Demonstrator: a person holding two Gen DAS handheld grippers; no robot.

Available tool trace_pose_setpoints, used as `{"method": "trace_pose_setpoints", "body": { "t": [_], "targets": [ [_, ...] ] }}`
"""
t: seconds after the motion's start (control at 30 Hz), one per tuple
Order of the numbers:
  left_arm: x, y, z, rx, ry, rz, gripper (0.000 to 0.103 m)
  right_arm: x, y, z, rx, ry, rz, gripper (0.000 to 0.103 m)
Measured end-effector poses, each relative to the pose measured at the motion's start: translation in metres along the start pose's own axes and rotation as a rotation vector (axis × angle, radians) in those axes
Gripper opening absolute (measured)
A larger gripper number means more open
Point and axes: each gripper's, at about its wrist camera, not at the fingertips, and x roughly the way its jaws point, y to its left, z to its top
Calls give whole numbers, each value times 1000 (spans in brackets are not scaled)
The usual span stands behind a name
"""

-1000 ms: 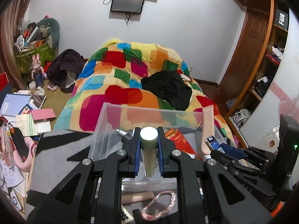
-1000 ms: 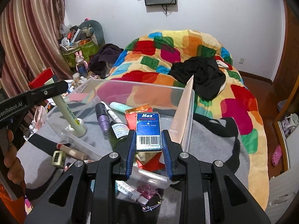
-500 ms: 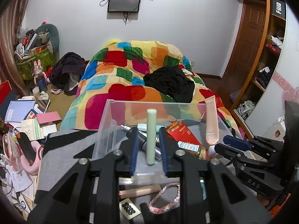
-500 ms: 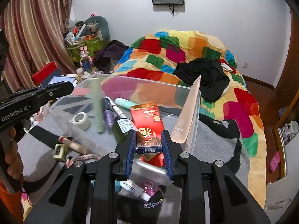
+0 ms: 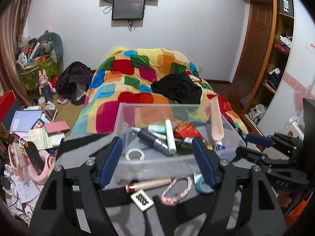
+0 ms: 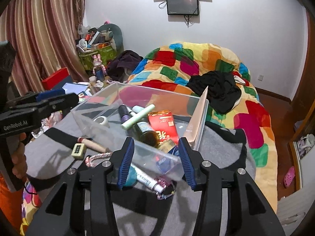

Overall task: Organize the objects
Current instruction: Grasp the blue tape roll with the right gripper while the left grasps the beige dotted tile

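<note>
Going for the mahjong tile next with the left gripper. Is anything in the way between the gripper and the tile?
Nothing visible blocks it. The mahjong tile lies bare on the grey blanket, just below the left gripper, whose jaws are opening with nothing between them. The tan tube and pink braided cord lie close beside it, not over it.

A grey and black blanket (image 5: 137, 220) carries a clear plastic bin (image 5: 157, 163). In front of the bin lie a tan tube (image 5: 149, 182), a mahjong tile (image 5: 142, 197), a pink braided cord (image 5: 177, 191), and a blue tape roll (image 5: 202, 186), with a white tube (image 6: 146, 179) nearby.
</note>
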Motion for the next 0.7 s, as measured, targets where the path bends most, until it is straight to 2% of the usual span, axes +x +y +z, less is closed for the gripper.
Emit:
{"method": "trace_pose_setpoints", "body": {
  "t": [0.2,0.33,0.53,0.63,0.7],
  "targets": [
    [4,6,-26,22,69,16,78,-11,6,-15,-13,2,15,50],
    [15,10,-47,31,134,19,78,-7,8,-28,-3,37,36,52],
    [41,16,-66,11,234,26,78,26,25,-42,-50,146,70,55],
    [49,21,-70,-11,265,40,78,40,33,-45,-68,184,79,56],
    [51,24,-72,-25,274,42,74,48,38,-45,-88,200,69,56]
  ]
}}
